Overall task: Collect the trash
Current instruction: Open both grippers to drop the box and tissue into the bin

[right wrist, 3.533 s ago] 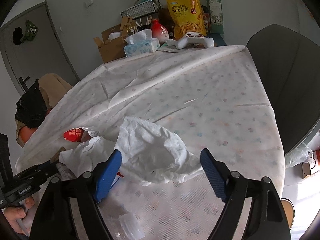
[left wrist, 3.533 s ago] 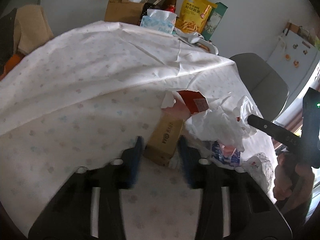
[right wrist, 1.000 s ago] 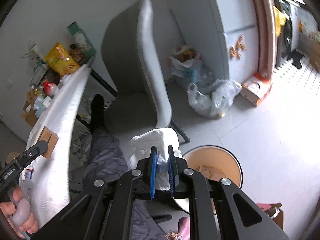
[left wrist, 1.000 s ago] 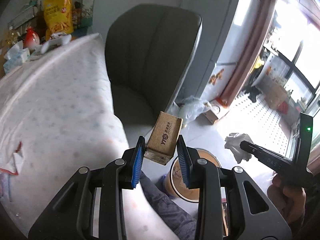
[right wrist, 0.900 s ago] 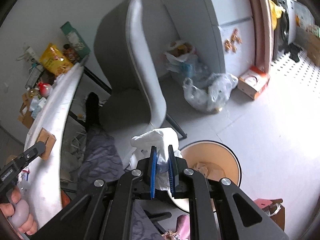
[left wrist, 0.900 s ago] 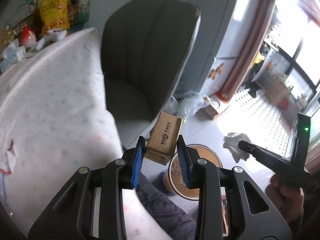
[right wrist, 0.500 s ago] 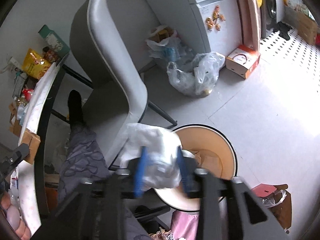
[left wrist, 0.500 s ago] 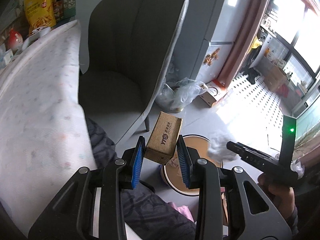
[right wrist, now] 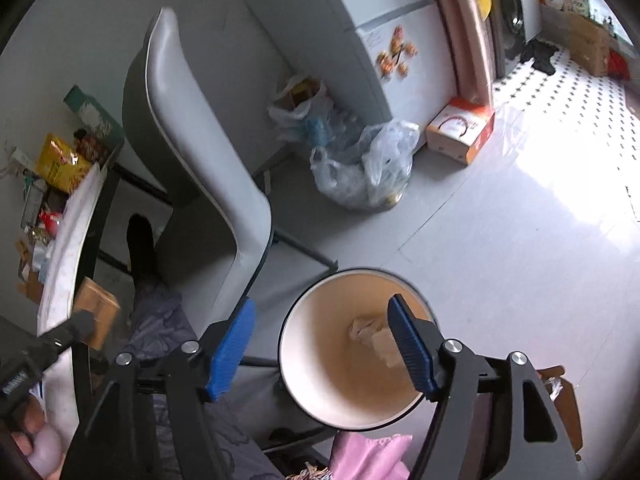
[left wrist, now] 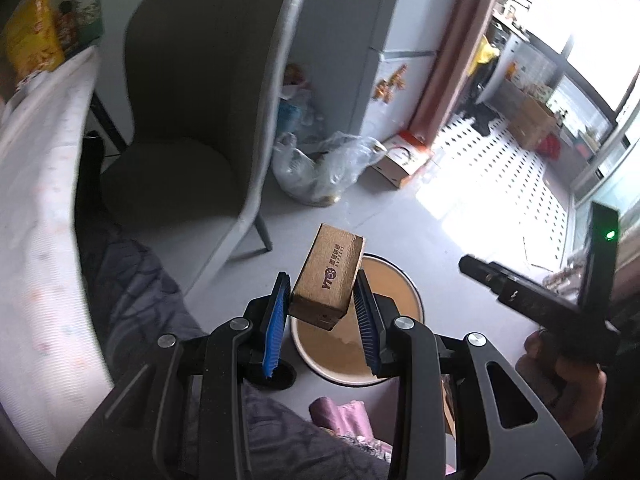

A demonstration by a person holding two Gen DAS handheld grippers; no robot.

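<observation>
Above the bin (left wrist: 394,280), the left gripper (left wrist: 322,312) clamps the cardboard box (left wrist: 328,276); the right gripper (right wrist: 320,340), jaws just spread, holds nothing. Released off-centre, the box could clip the rim and fall outside.

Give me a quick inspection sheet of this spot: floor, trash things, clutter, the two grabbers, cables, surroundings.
Surface: pale grey floor, sunlit at right.
Job's things: cardboard box held above the round bin; brown scraps inside the bin.
Clutter: plastic bags and an orange-white carton by the fridge.
Grippers: left gripper clamps the box; right gripper has just been opening, nothing between its jaws.
Cables: nothing seen.
Surroundings: grey chair, table with white cloth, the person's patterned trouser leg.
</observation>
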